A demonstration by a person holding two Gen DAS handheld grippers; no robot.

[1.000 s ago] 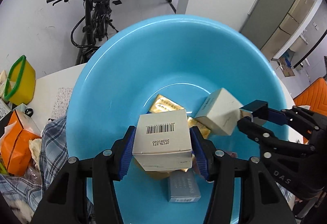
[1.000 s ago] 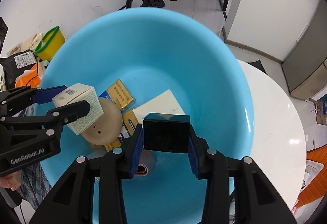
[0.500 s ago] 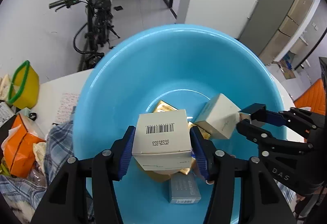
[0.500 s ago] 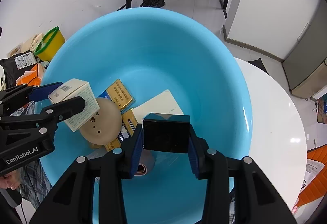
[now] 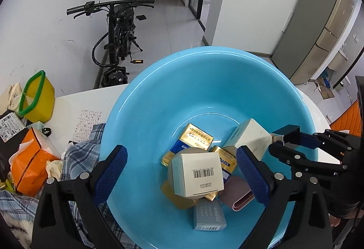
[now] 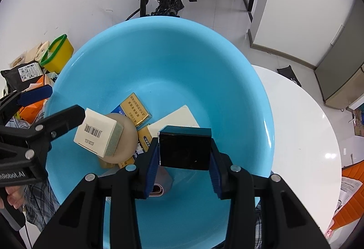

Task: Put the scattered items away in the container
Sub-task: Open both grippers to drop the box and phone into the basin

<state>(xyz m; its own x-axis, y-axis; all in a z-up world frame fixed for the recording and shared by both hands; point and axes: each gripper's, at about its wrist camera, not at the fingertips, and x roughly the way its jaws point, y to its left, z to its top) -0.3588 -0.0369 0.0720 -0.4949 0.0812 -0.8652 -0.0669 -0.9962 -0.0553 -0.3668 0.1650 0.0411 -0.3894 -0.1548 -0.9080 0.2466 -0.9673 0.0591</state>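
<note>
We see left gripper (image 5: 180,171) jaws just opened wide, barcoded white box (image 5: 197,173) loose in blue basin (image 5: 145,112), right gripper (image 6: 184,158) clamping black box (image 6: 184,150) over basin, "GenRobot.AI" partly readable.

White box (image 5: 197,173): barcode, digits illegible; left gripper (image 6: 34,110): "Robot.AI".

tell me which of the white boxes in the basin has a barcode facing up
The white box between the open left gripper fingers, resting on the round tan item. The other white box, further right, shows only plain faces.
</note>
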